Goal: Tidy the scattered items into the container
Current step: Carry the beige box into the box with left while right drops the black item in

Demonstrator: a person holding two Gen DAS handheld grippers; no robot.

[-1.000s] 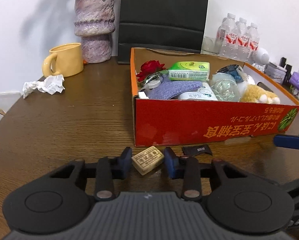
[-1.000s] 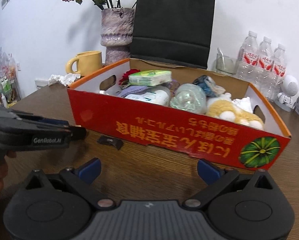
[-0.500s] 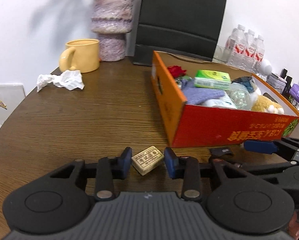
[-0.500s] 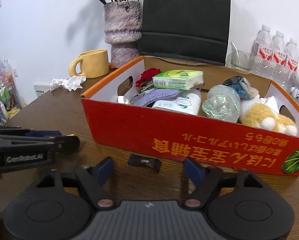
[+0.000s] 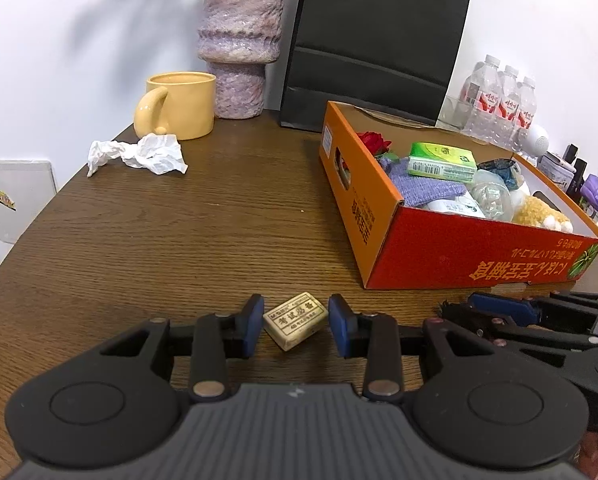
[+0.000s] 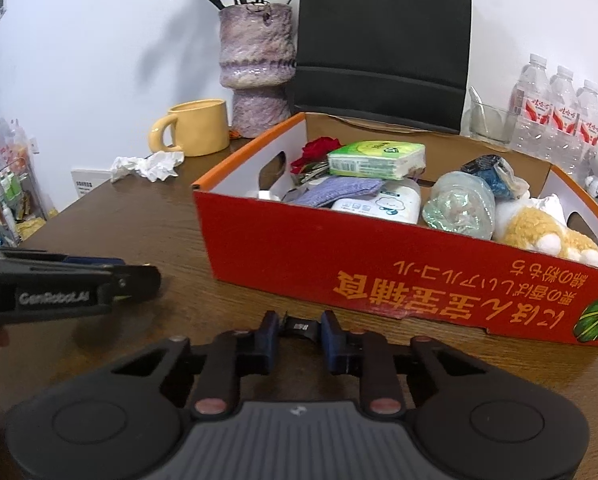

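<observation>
Meanwhile, toward the tabletop's far left edge, a crumpled tissue point(image 5: 139, 155) lies loose beside a yellow mug point(image 5: 179, 105) — scattered, untouched, well apart from both tools. Nearer the front edge, the left tongs point(image 5: 296, 322) straddle a small beige eraser point(image 5: 296, 320); the blue pads stand just beside its two ends with a sliver of gap showing, so from these views the eraser looks bracketed rather than clenched, and it seems to rest on the wood. That spacing matches the earlier left-wrist views, while the view has swung so the red cardboard box point(image 5: 459, 248) now sits off to the right. Right of the eraser, close against the box's red front wall, the right tongs point(image 6: 299, 327) have just been closing from wide open, and a small black clip point(image 6: 299, 325) is now pinched between the pads. That closure is the real change: the clip, a second ago lying free on the wood, is in hand and judged ready to be lifted over the wall into the box, already crowded with a tissue pack point(image 6: 375, 159), a plush toy point(image 6: 539, 228) and more. The eraser and tissue remain outside.
</observation>
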